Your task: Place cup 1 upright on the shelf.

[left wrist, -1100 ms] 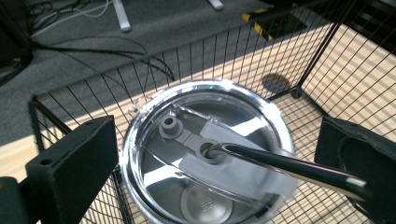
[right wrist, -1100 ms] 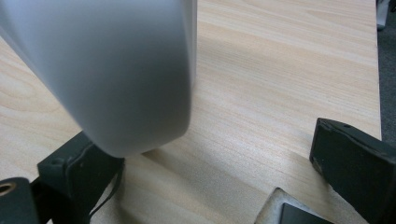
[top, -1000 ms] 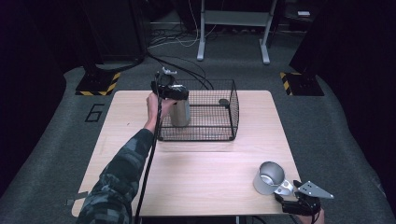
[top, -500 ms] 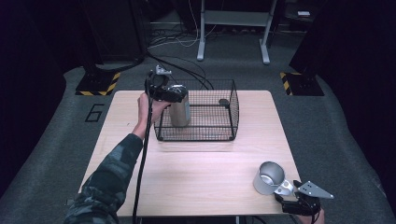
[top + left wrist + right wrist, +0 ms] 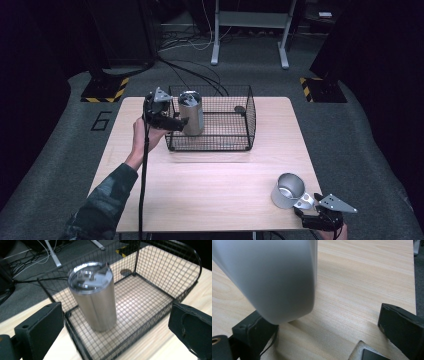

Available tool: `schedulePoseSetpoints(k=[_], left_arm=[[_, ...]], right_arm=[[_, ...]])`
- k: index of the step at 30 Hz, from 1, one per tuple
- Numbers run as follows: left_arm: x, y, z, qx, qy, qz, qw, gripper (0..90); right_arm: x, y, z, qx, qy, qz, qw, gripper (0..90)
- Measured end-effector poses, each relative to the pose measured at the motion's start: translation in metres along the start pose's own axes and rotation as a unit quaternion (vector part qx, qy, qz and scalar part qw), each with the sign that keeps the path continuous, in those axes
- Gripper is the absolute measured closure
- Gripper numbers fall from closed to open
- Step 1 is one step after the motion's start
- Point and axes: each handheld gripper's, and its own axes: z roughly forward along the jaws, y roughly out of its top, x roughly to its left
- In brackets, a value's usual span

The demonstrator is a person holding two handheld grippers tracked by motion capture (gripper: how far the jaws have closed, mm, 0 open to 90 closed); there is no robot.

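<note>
A steel tumbler with a clear lid stands upright in the left end of a black wire basket. In the left gripper view the tumbler rises behind the basket's near wall. My left gripper faces it, open wide, outside the basket. From above, the left gripper is just left of the tumbler. A steel mug sits at the table's front right, with my right gripper beside its handle. The right gripper is open, and the blurred mug looms close over its left jaw.
A small dark round object lies on the basket floor at its far right, also seen as a dark round object in the left gripper view. The wooden table has bare room in front of the basket. Cables and a metal stand lie beyond the far edge.
My left gripper has drawn back left and toward the person, away from the tumbler's top. The tumbler stays standing in the basket. The right gripper and mug have not moved.
</note>
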Motion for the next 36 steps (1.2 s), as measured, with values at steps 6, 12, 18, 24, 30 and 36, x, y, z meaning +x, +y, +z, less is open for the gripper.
schedulePoseSetpoints(k=[6, 12, 18, 24, 30, 36], left_arm=[[0.0, -0.034, -0.01, 0.01, 0.004, -0.007, 0.9999, 0.1], [0.001, -0.058, -0.016, 0.017, 0.006, -0.015, 0.9997, 0.1], [0.001, -0.085, -0.021, 0.028, 0.016, -0.024, 0.9992, 0.2], [-0.001, -0.114, -0.024, 0.041, 0.026, -0.03, 0.9984, 0.2], [0.0, -0.148, -0.021, 0.06, 0.028, -0.057, 0.9962, 0.2], [0.002, -0.18, -0.017, 0.085, 0.032, -0.085, 0.9923, 0.2]], right_arm=[[0.0, 0.0, 0.0, 0.001, 0.0, 0.0, 1.0, 2.6], [0.0, 0.0, 0.0, 0.001, 0.0, 0.001, 1.0, 2.6], [0.0, 0.0, 0.0, 0.001, 0.0, 0.0, 1.0, 2.6], [0.0, 0.0, 0.0, 0.001, 0.0, 0.0, 1.0, 2.6], [0.0, 0.0, 0.0, 0.002, 0.0, 0.0, 1.0, 2.6], [0.0, 0.0, 0.0, 0.001, 0.0, 0.0, 1.0, 2.6]])
